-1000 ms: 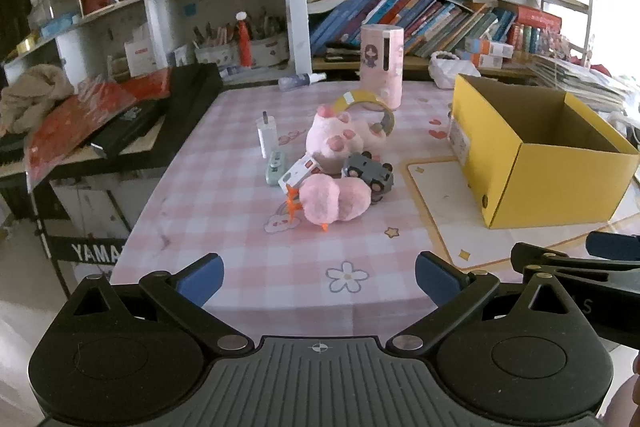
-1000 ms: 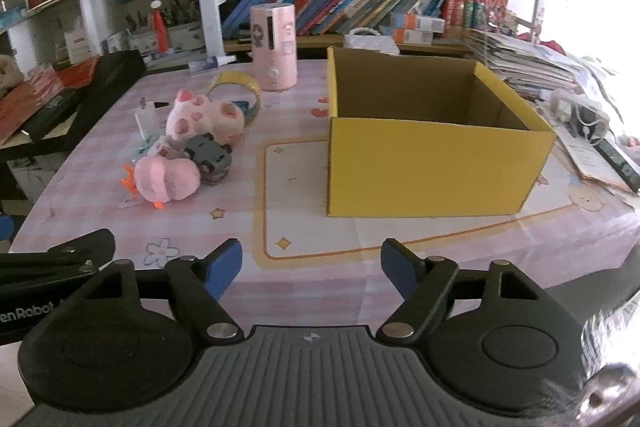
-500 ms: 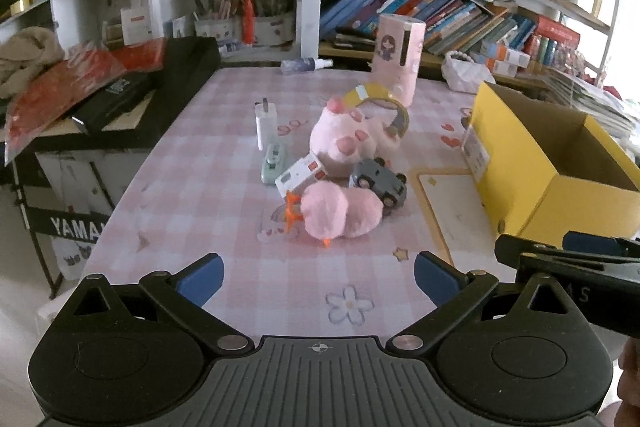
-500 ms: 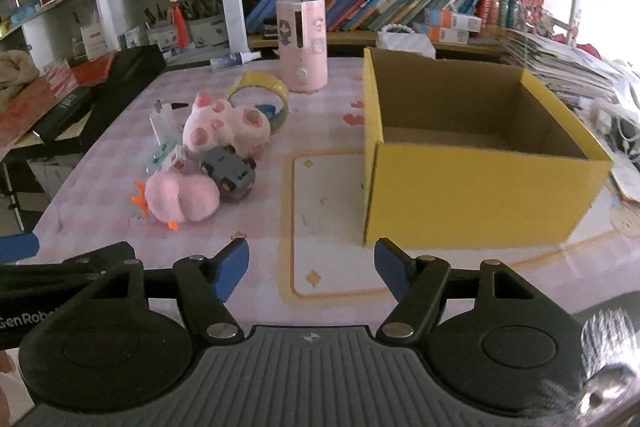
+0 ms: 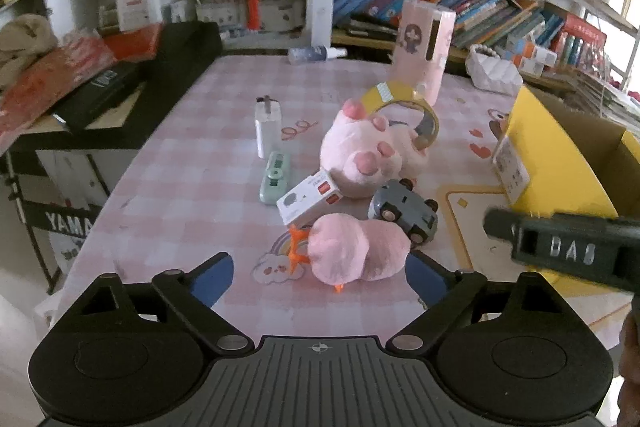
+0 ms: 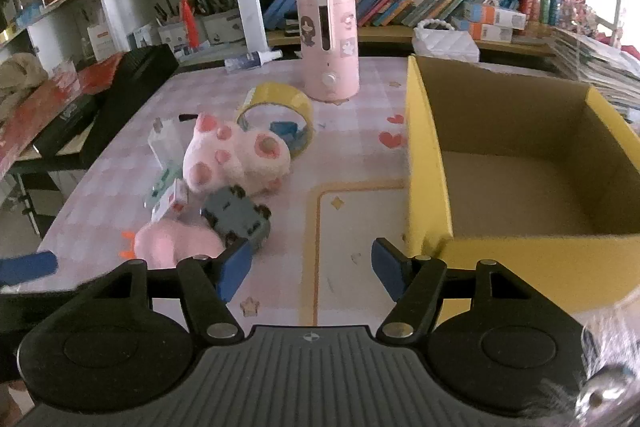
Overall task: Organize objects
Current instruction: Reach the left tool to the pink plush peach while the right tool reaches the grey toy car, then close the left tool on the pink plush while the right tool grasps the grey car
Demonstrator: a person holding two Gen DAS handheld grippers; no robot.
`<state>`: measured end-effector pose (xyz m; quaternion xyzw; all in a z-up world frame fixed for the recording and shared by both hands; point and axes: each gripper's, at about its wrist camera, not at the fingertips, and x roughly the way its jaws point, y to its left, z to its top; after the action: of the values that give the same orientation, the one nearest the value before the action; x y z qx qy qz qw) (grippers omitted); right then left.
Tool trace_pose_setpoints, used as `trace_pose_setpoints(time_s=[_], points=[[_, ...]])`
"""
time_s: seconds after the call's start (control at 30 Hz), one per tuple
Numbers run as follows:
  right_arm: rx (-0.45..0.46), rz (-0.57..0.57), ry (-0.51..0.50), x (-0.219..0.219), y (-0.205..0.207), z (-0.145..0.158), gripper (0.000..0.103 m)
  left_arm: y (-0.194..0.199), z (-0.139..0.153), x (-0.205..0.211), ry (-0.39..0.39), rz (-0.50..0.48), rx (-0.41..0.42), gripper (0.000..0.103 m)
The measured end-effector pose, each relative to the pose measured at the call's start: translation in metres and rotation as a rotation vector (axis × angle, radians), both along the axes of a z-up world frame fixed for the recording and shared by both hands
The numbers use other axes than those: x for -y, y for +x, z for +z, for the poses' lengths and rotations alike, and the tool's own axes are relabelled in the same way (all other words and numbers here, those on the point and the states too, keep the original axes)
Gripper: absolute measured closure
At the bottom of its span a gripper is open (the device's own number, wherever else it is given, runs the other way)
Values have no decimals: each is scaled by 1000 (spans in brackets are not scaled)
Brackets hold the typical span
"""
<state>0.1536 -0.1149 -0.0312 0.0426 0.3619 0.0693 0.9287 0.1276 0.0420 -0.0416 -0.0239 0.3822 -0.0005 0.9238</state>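
Observation:
A pink plush chick with orange feet [image 5: 356, 253] [image 6: 178, 243] lies on the pink checked table, just ahead of my open left gripper [image 5: 320, 281]. Behind it sit a grey toy car [image 5: 402, 213] [image 6: 236, 217], a white toy ambulance [image 5: 310, 197], a pink paw plush [image 5: 362, 157] [image 6: 234, 155], a yellow tape roll [image 5: 404, 103] [image 6: 276, 111], a green stapler [image 5: 274, 179] and a white bottle [image 5: 267, 129]. An open, empty yellow box [image 6: 520, 163] [image 5: 560, 155] stands to the right. My right gripper [image 6: 312, 269] is open and empty, between car and box.
A pink cylinder humidifier [image 6: 328, 45] [image 5: 424, 51] stands at the back of the table. A small spray bottle [image 5: 316, 54] lies near the far edge. A black keyboard case [image 5: 120, 83] is on the left. Bookshelves run behind.
Both grippers have moved forward toward the toys. The plush chick now sits right at the left gripper's open fingertips. The right gripper has come closer to the car and box.

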Motion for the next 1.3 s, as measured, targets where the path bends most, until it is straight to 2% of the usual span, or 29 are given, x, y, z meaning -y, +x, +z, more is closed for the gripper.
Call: trace_pose_setpoints(time_s=[0.17,0.5,0.63,0.7,0.73,0.8,0.9,1.0,1.13,1.3], points=[[40,74,30,-8,18,4,38,20,-8,8,21,-48,-20,11],[70,168,-28,-20,43,2,38,53,-28,32,117,-148,-59,11],[29,110,-66,-15,48,-3,45,59,-34,36,130,-161,-70,13],[11,22,-101,-8,49,-6,41,60,-37,35,124,-159,-78,14],[4,-12,-101,-3,50,-7,46,60,-38,35,118,-158,-79,14],[-8,-37,-68,6,50,-8,45,60,-39,35,116,-157,-73,15],[4,-8,-69,4,45,-7,42,59,-38,34,111,-160,-58,17],[32,37,-61,-1,41,-2,40,54,-32,27,81,-139,-50,18],[66,97,-59,-14,36,2,30,41,-21,6,12,-68,-31,18],[31,171,-63,-35,49,-7,26,26,-18,-24,-20,44,-45,17]])
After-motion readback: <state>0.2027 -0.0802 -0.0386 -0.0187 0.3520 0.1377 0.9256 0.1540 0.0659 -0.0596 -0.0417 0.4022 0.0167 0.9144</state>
